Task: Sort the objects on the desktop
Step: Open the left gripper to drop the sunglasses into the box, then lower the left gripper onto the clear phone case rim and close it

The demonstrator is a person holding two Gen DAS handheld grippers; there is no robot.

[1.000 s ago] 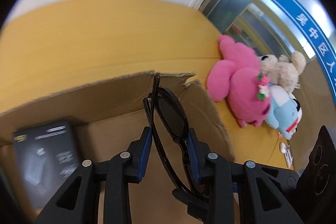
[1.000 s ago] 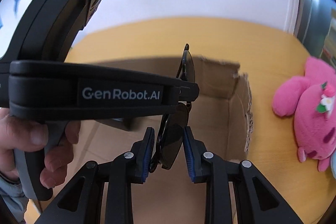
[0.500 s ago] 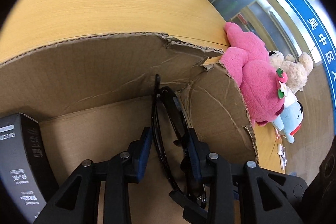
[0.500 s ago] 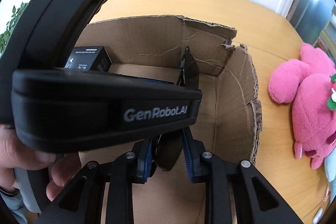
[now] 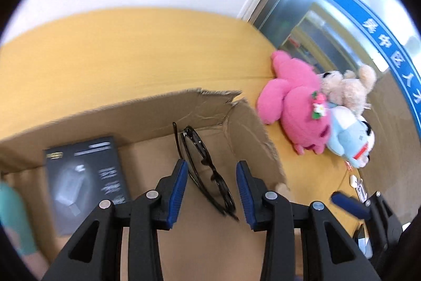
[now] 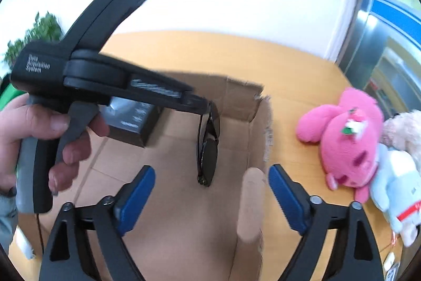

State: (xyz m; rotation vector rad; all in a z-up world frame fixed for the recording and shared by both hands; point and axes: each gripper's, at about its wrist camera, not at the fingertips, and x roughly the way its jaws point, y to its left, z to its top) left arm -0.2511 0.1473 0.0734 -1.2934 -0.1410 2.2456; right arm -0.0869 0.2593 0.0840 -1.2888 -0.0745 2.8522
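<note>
Black sunglasses (image 5: 202,167) (image 6: 208,146) stand on edge inside the cardboard box (image 5: 236,128) (image 6: 236,88), just under the tips of my left gripper (image 5: 211,170) (image 6: 205,107). Its jaws are opening: the glasses show between the blue pads (image 5: 181,181), but the pads are not pressing on them. My right gripper (image 6: 213,202) hovers over the box's near right side. Its jaws are opening wide with nothing held; only the blurred box wall shows between them. A hand (image 6: 39,123) holds the left gripper's handle.
A black product box (image 5: 84,181) (image 6: 131,117) lies in the carton's left part. A pink plush (image 5: 297,107) (image 6: 350,138), a beige bear (image 5: 347,88) and a light blue toy (image 5: 350,141) lie on the yellow table (image 5: 131,49) to the right. A wall stands behind.
The right gripper let go of the sunglasses, opened wide and drew back. The left pads spread a little and the glasses slid lower into the box. Both grippers rose.
</note>
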